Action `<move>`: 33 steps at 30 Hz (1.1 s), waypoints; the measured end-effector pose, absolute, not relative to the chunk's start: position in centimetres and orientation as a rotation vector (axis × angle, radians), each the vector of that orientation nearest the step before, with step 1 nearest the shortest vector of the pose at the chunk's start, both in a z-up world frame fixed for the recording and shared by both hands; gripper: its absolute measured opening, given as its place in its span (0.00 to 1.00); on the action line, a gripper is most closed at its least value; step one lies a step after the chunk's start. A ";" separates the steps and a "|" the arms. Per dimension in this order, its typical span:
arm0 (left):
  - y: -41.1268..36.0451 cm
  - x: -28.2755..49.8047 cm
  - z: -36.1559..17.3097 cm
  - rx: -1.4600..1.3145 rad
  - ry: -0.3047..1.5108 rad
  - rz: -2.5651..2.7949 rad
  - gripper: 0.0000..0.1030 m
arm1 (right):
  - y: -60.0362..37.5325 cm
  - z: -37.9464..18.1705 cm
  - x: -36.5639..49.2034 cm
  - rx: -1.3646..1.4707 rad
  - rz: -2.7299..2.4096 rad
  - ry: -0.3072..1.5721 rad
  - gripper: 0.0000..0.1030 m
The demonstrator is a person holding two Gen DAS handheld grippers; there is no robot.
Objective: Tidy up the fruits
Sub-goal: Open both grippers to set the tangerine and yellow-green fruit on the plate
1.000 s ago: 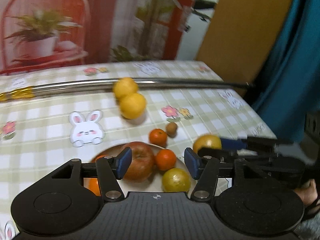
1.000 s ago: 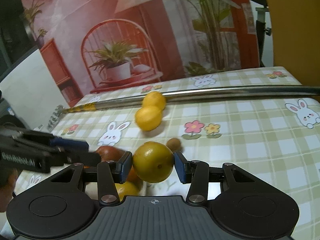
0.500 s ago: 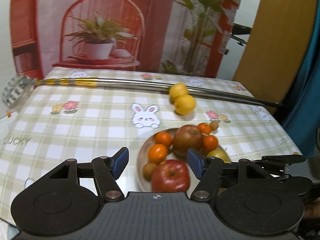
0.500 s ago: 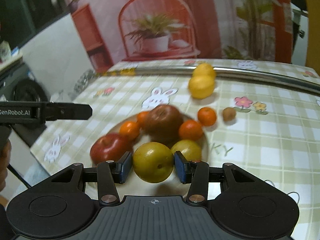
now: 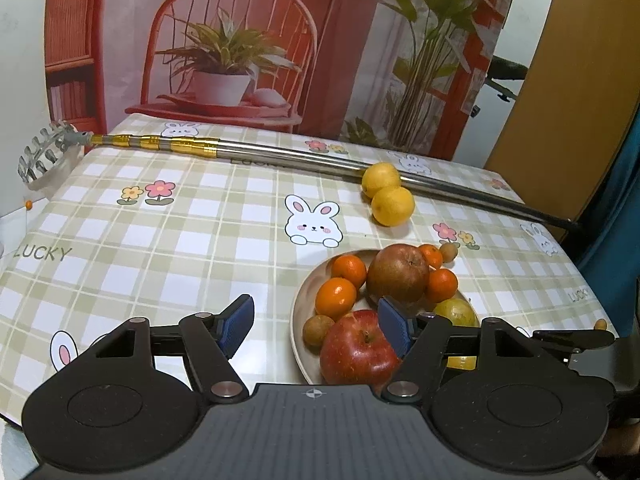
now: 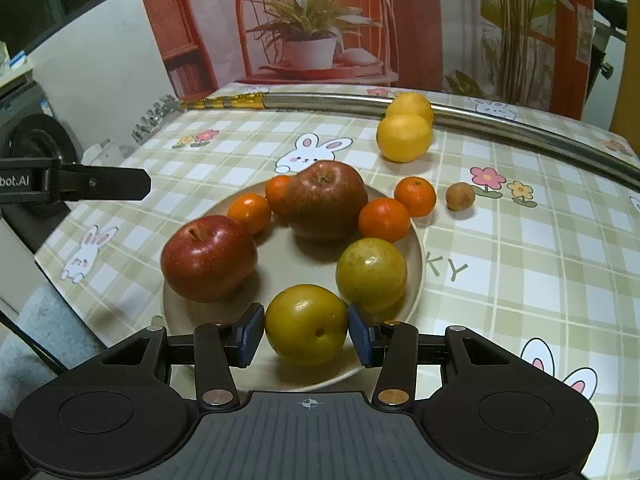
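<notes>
Our left claw (image 5: pixel 316 322) hangs with fingers apart and nothing between them, over the tabletop (image 5: pixel 160 256) at the plate's (image 6: pixel 296 256) left edge. On the plate we see a red apple (image 6: pixel 209 258), tangerines and a brown apple (image 6: pixel 326 200). Our right claw (image 6: pixel 307 335) is clamped on a green plum (image 6: pixel 306 330) at the plate's near rim. Two lemons (image 6: pixel 404 138) lie beyond it, against a metal pole (image 6: pixel 500 122).
</notes>
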State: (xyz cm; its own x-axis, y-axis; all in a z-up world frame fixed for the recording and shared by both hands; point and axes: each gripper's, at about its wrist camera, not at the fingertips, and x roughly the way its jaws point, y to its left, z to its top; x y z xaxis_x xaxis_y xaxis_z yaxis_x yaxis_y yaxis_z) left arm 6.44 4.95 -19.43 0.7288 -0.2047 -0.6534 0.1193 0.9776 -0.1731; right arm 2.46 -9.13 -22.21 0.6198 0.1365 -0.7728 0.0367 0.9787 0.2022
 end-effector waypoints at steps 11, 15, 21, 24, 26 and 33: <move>4.0 5.8 -19.3 -0.081 0.729 -0.198 0.76 | -9.2 -22.5 2.1 0.146 0.010 0.885 0.43; 4.0 5.7 -19.4 -0.082 0.730 -0.194 0.77 | -9.1 -22.4 2.0 0.130 0.000 0.879 0.45; 4.1 5.8 -19.4 -0.086 0.735 -0.191 0.77 | -9.2 -22.1 1.9 0.117 -0.022 0.861 0.53; 4.1 5.8 -19.5 -0.086 0.736 -0.191 0.77 | -9.3 -22.1 1.9 0.121 -0.027 0.857 0.57; 4.1 5.8 -19.5 -0.087 0.736 -0.191 0.78 | -9.4 -22.1 1.9 0.123 -0.033 0.855 0.60; 4.1 5.8 -19.5 -0.086 0.736 -0.190 0.78 | -9.6 -22.1 1.8 0.135 -0.046 0.850 0.67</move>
